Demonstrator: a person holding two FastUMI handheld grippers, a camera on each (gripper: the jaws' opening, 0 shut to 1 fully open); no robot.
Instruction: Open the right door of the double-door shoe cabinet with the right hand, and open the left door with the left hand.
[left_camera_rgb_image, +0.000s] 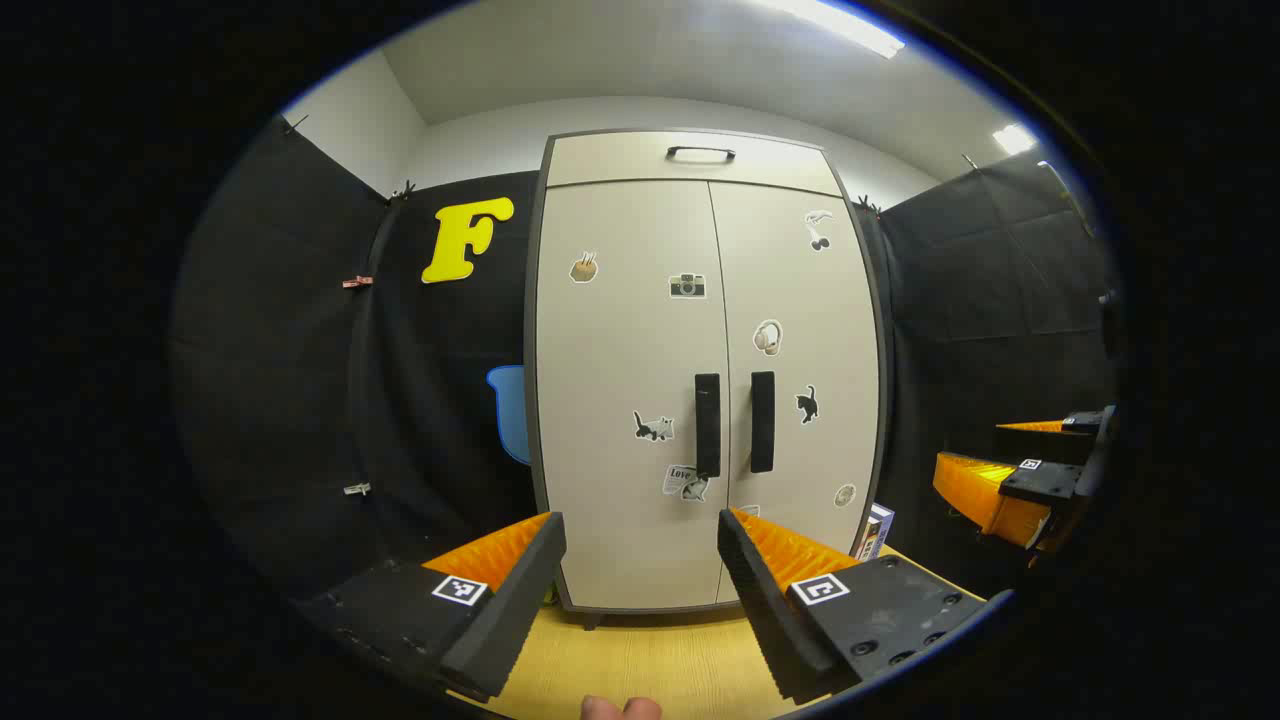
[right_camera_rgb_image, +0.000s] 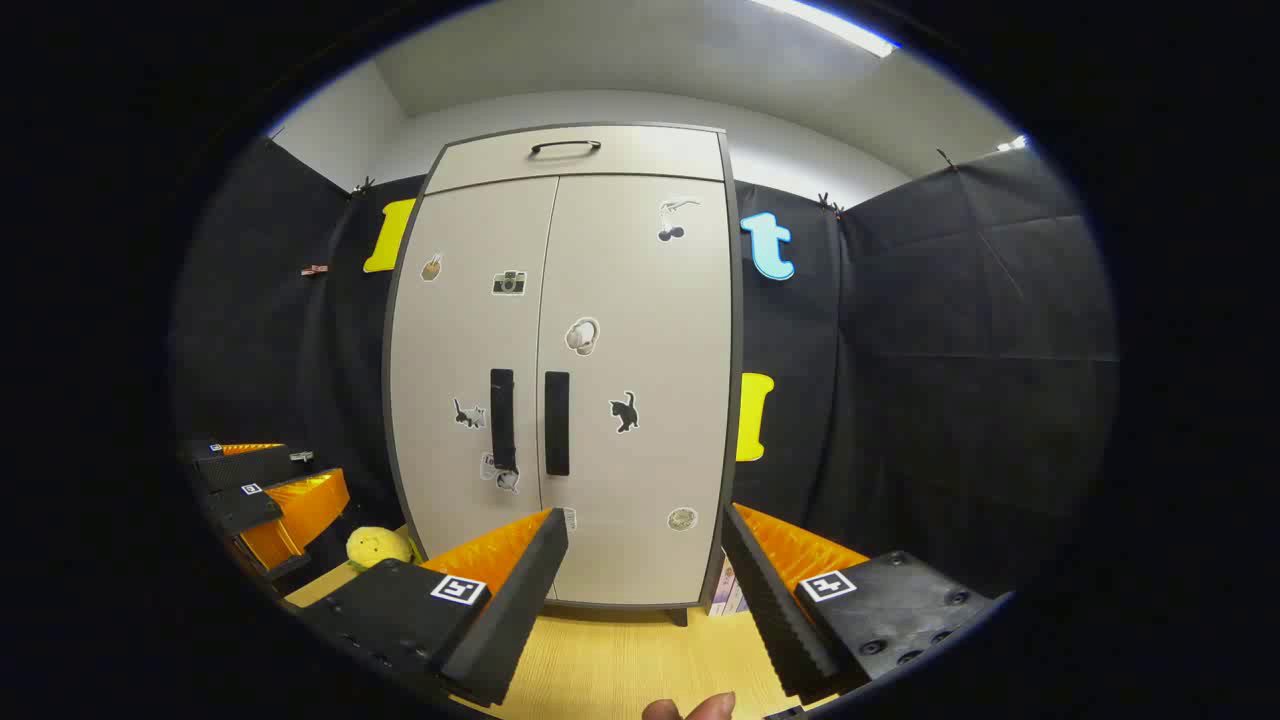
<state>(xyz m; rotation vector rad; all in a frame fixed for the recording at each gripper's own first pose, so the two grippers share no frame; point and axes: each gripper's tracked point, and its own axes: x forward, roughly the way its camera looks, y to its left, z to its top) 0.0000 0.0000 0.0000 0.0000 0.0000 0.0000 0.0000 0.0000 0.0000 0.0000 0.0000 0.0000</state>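
Doors: I am facing the shoe cabinet (left_camera_rgb_image: 640, 400), both doors closed.
Hand-held grippers: I am holding left hand-held gripper (left_camera_rgb_image: 640, 540) and right hand-held gripper (right_camera_rgb_image: 645, 540) wide, empty.
Remaining: both handles.

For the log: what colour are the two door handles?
Black door handles, clearest in left gripper view.

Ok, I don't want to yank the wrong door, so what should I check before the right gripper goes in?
1. Both cabinet doors shut: ok, the right door and left door sit flush.
2. Right gripper open: ok, fingers spread, nothing between them.
3. Right door handle free: ok, bare and untouched.
4. Aim: not ok, the handle sits left of the gripper's centre.
5. Left gripper open and away from the left door handle: ok.
6. Doors latched: cannot tell.
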